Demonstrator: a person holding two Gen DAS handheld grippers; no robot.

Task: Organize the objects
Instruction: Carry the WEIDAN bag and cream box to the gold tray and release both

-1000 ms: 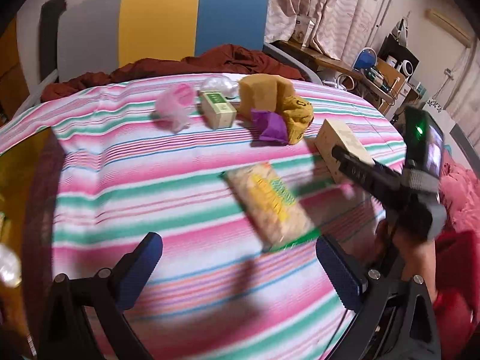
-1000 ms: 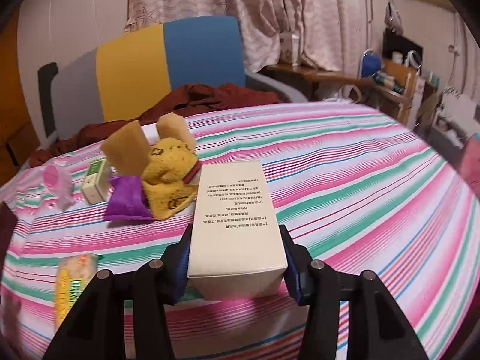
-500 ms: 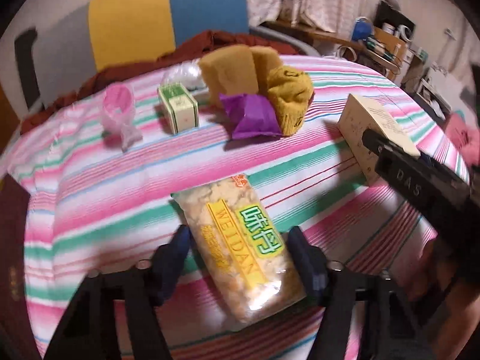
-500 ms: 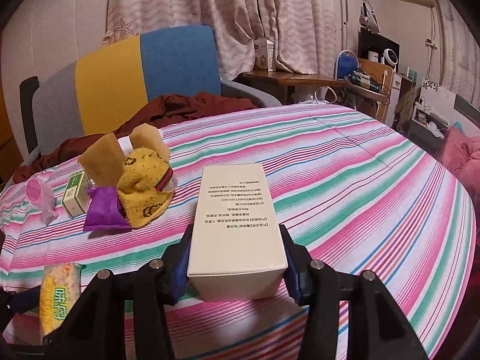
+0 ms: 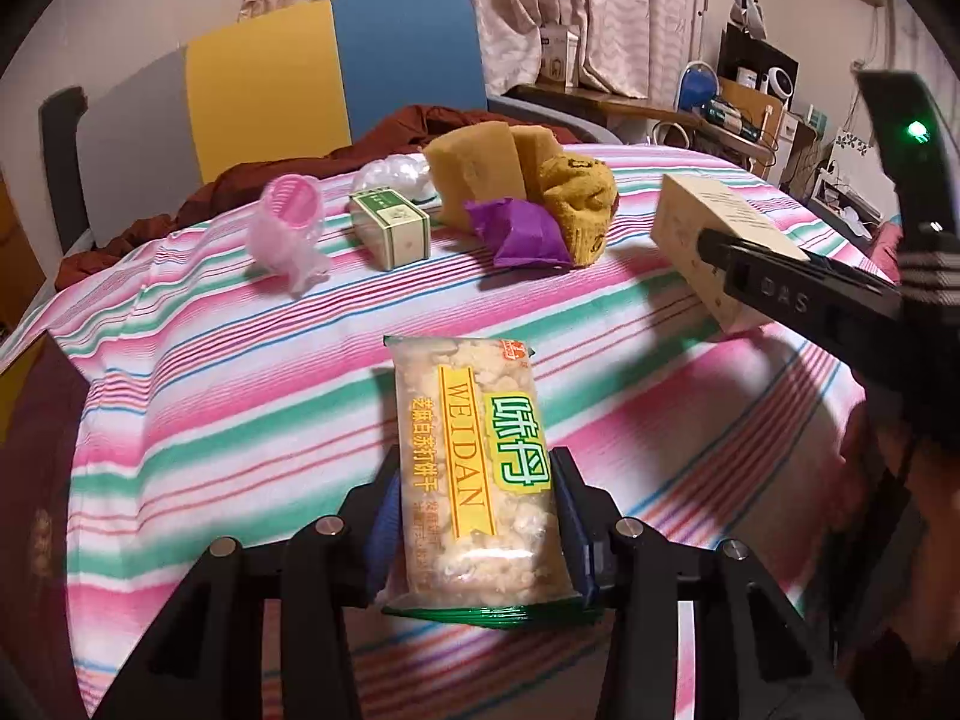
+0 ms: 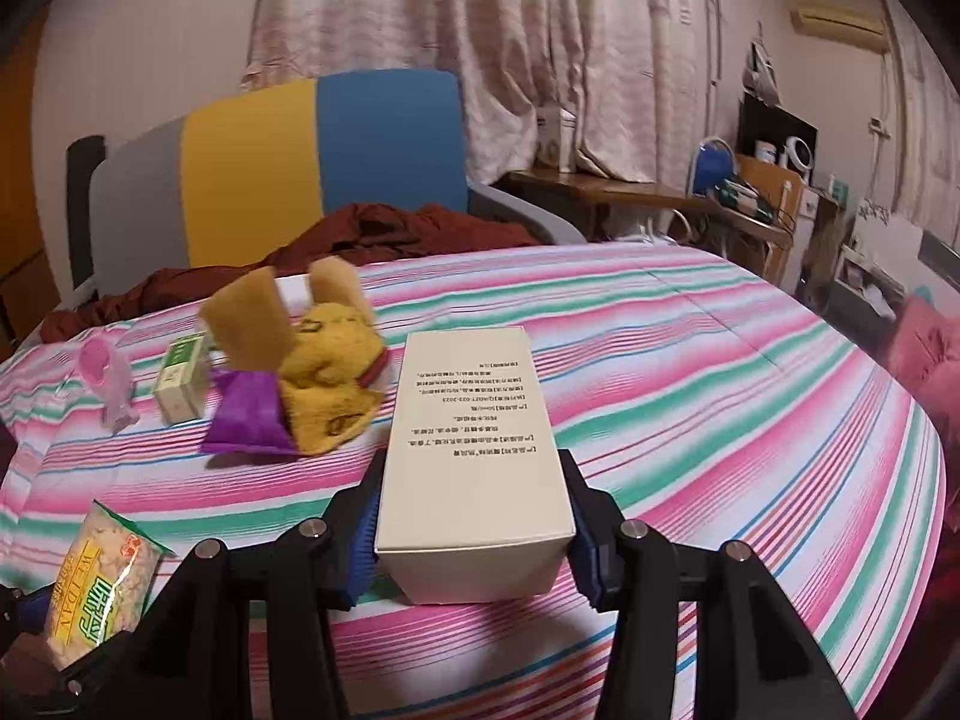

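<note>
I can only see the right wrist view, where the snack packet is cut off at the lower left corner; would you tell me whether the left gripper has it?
Observer: Yes. The left gripper is shut on the snack packet, with one finger against each long side.
Operator: Thank you. Is anything tucked behind the green box?
Observer: A crumpled clear plastic bag lies just behind the green box, next to the yellow sponge.
Operator: And does my own gripper show any indicator?
Observer: A green light glows on the black unit above the right gripper.
</note>
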